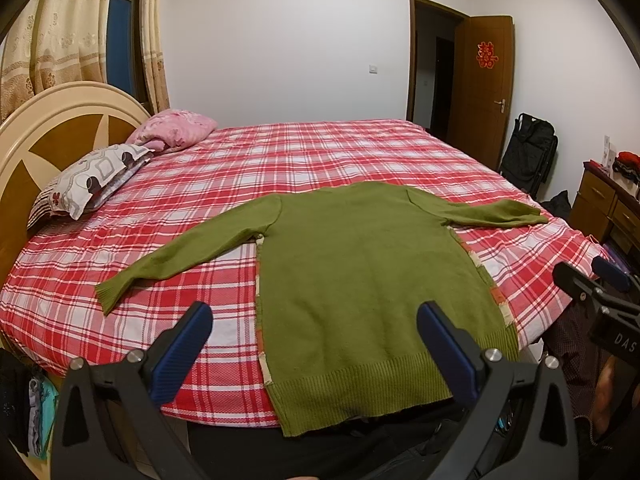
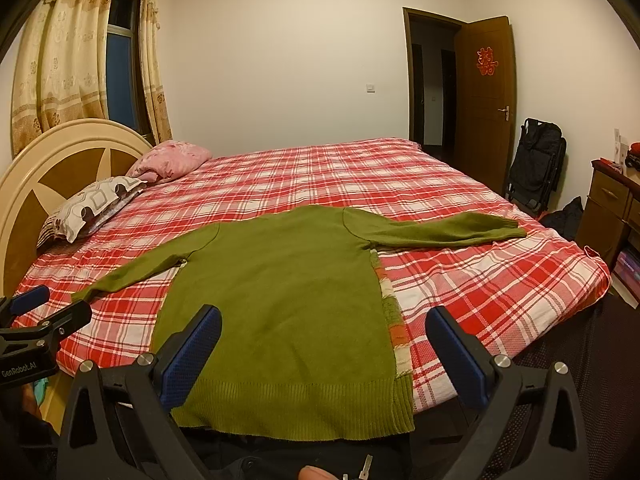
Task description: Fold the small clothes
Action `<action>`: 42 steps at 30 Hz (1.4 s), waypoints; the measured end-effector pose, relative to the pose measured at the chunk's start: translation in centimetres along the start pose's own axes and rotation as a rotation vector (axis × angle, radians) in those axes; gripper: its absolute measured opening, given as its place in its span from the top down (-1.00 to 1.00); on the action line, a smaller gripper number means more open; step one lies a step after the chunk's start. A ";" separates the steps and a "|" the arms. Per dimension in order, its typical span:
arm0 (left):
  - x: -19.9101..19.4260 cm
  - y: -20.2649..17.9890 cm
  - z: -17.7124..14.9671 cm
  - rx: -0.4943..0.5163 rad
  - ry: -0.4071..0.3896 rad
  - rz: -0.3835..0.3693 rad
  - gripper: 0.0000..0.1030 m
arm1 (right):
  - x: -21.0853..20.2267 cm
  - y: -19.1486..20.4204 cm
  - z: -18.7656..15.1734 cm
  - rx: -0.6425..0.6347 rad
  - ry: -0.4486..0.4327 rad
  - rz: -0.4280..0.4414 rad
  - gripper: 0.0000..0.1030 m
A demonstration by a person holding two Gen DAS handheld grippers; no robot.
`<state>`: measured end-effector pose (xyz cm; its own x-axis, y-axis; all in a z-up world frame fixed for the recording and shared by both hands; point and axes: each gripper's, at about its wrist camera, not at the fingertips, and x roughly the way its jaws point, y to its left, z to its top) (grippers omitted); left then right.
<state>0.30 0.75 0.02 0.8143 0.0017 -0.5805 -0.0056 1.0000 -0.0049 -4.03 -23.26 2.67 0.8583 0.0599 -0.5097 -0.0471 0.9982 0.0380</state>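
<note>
A green knit sweater (image 1: 360, 272) (image 2: 280, 300) lies flat, back up, on the red plaid bed (image 1: 320, 152) (image 2: 360, 172). Both sleeves are spread out sideways and the ribbed hem hangs over the near edge. A multicoloured layer peeks out along its side seams. My left gripper (image 1: 316, 320) is open, hovering above the hem's left half with nothing between its fingers. My right gripper (image 2: 324, 328) is open too, above the hem's right part, holding nothing. The right gripper (image 1: 592, 280) also shows at the right edge of the left wrist view, and the left gripper (image 2: 40, 308) at the left edge of the right wrist view.
Two pillows (image 1: 92, 176) (image 2: 96, 204) lie by the round headboard (image 1: 60, 128) at the left. A wooden dresser (image 1: 612, 204) and a folded black stroller (image 1: 528, 152) stand at the right. An open door (image 2: 484, 96) is behind the bed.
</note>
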 end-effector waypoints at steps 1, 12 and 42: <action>0.0 0.0 0.0 0.000 0.000 0.000 -1.00 | 0.0 0.0 0.0 0.000 0.000 0.000 -0.98; 0.1 -0.2 -0.1 -0.001 0.002 0.000 -1.00 | 0.2 -0.1 -0.1 -0.001 0.005 0.002 -0.98; 2.3 1.0 1.1 0.049 -0.042 0.058 -1.00 | 4.0 -3.3 0.0 0.066 0.071 0.071 -0.98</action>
<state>2.83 1.76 -0.39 0.8373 0.0587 -0.5436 -0.0259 0.9974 0.0678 -0.41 -26.27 0.52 0.8154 0.1329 -0.5635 -0.0702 0.9888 0.1316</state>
